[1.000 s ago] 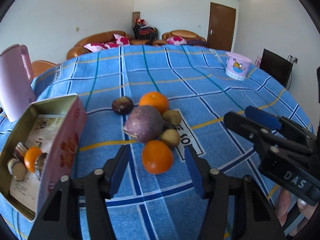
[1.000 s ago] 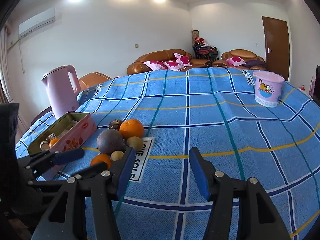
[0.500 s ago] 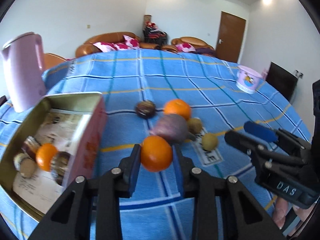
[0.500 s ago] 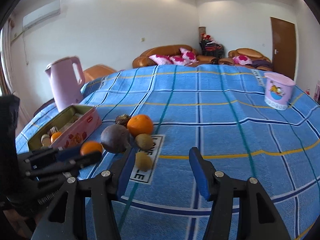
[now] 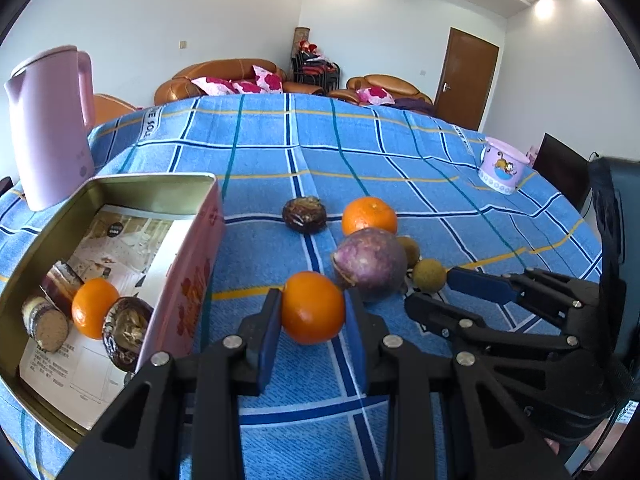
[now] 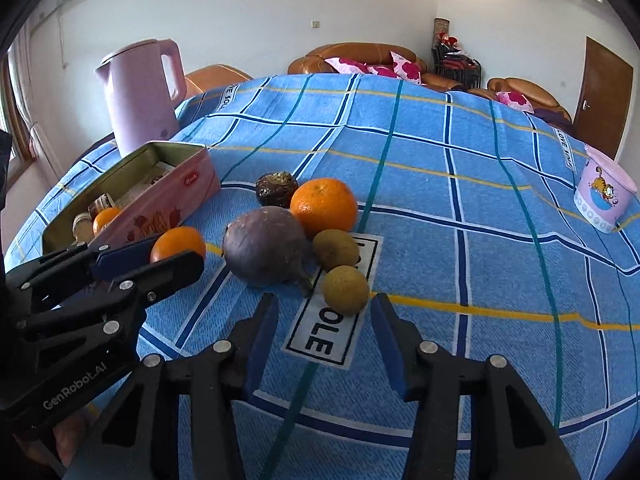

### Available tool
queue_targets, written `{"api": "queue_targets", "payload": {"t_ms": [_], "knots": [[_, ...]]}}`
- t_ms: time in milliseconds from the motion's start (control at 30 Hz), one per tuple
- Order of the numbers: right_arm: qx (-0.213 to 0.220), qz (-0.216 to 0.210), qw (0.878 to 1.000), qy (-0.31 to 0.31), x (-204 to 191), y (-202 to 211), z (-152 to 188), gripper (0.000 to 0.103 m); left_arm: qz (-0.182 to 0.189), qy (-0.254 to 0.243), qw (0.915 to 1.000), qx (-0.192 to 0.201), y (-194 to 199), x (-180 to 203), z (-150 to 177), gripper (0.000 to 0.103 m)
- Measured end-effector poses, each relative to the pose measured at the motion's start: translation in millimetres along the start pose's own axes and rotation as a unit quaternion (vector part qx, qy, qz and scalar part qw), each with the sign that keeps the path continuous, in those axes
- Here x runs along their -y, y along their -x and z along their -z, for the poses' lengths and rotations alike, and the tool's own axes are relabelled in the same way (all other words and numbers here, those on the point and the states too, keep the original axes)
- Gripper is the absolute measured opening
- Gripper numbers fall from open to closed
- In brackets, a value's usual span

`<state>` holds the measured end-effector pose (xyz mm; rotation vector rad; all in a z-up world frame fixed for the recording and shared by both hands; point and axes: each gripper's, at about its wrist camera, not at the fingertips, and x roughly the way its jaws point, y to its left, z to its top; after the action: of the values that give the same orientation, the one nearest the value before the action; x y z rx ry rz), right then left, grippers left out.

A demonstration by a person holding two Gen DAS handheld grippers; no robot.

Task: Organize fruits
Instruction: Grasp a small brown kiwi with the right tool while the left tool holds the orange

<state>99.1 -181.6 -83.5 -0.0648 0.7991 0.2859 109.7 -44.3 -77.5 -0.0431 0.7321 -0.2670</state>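
One orange [image 5: 313,307] gripped in left claw [image 5: 312,320]; right claw [image 6: 325,320] wide; lift clear, then over tin [image 5: 200,248] rim

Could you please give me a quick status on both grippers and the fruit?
Left gripper shut on orange, beside tin. Right gripper open, empty, facing small brown fruit. Nothing blocking the tin.

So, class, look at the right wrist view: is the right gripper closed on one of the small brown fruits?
No. The right gripper is open, its jaws apart just short of the nearest small brown fruit, holding nothing.
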Motion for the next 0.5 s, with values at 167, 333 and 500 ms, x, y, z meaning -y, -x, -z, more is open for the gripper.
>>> {"api": "queue_targets", "payload": {"t_ms": [167, 333, 500], "knots": [[-0.007, -0.004, 1.0, -0.009, 4, -1, -5, 0.047, 0.01, 0.01, 0.9999, 0.002, 1, -3, 0, 0.032], [-0.008, -0.005, 1.0, -0.011, 7, -1, -8, 0.04, 0.012, 0.015, 0.9998, 0.005, 2, -5, 0, 0.032], [-0.017, -0.013, 0.999, -0.035, 15, -7, -10, 0.04, 0.014, 0.024, 0.9996, 0.007, 3, -9, 0, 0.032]]}}
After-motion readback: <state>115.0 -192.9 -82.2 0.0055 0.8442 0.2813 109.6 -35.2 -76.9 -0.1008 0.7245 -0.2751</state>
